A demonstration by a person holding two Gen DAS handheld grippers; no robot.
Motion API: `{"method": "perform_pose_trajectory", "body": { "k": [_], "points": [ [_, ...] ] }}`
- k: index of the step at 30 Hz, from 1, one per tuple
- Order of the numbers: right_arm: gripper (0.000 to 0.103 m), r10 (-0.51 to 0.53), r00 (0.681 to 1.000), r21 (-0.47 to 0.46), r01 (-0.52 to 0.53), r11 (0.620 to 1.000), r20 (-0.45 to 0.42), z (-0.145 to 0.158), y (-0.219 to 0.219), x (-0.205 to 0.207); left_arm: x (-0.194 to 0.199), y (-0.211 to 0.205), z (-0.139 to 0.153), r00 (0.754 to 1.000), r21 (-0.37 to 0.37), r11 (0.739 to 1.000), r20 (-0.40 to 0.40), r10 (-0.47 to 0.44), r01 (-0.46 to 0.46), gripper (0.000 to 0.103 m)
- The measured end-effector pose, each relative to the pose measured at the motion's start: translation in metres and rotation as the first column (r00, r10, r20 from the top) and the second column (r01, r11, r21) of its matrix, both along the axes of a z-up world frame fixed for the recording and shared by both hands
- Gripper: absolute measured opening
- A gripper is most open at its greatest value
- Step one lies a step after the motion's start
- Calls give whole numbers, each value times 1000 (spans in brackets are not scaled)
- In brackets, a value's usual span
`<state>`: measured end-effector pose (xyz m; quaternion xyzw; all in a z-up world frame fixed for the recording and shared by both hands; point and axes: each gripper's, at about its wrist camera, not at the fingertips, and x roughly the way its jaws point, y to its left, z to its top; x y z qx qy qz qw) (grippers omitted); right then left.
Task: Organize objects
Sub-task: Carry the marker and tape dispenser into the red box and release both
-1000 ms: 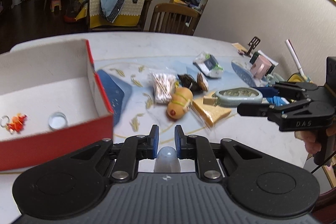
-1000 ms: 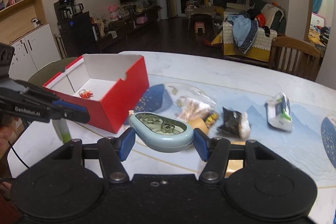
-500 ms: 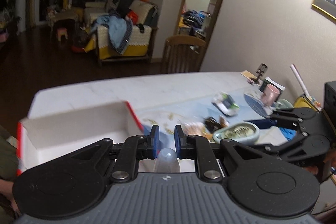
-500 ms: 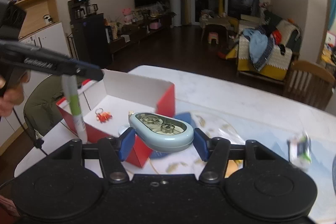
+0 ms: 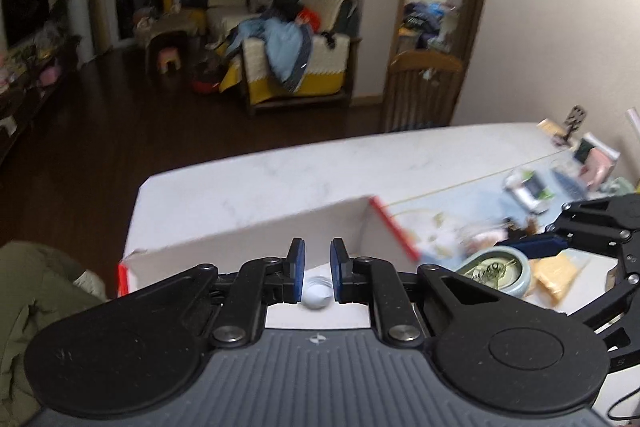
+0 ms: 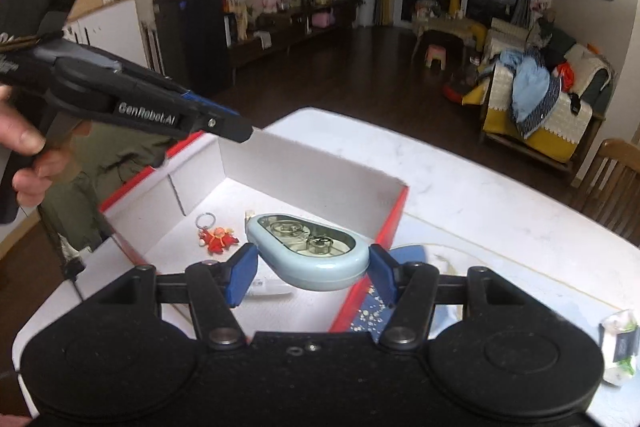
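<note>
Our worktop [image 6: 480, 195] carries the red box [image 6: 396, 211], set open-topped at its near end so we can drop things in from above. Loose packets [image 5: 528, 189] lie scattered further along, not yet sorted. Our right tool [image 6: 312, 273] holds the pale blue tape case [image 6: 308, 247] across its width, jaws about half open and pressed on its two sides, poised over the box's edge, which we judge ready for release inside. Our left tool [image 5: 317, 269] is closed tight on a pen [image 5: 318, 297], seen end-on between the pads, aimed down at the box. Inside the box lies a red keyring [image 6: 216, 237].
</note>
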<state>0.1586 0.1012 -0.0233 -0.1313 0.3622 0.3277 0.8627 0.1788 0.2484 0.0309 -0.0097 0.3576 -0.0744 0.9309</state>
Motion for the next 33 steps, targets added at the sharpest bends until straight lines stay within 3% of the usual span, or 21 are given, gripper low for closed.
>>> {"method": "perform_pose_trajectory", "body": {
  "k": [10,21,26,33],
  "points": [
    [60,55,997,-170,-63,983,-50,-57,64,19,11,28,-60,986,2,998,-153,60,-60,13],
    [60,50,988,-240,-84,967,-144,-84,95,37,13,40,-92,968,-11,995,-231,94,-99,13],
    [60,45,988,-236,-79,968,-146,-85,94,37,14,39,-98,966,-13,995,-245,88,-94,13],
    [62,76,990,-178,-96,979,-115,-64,78,23,13,37,-99,965,-8,995,-246,96,-101,14]
  ]
}}
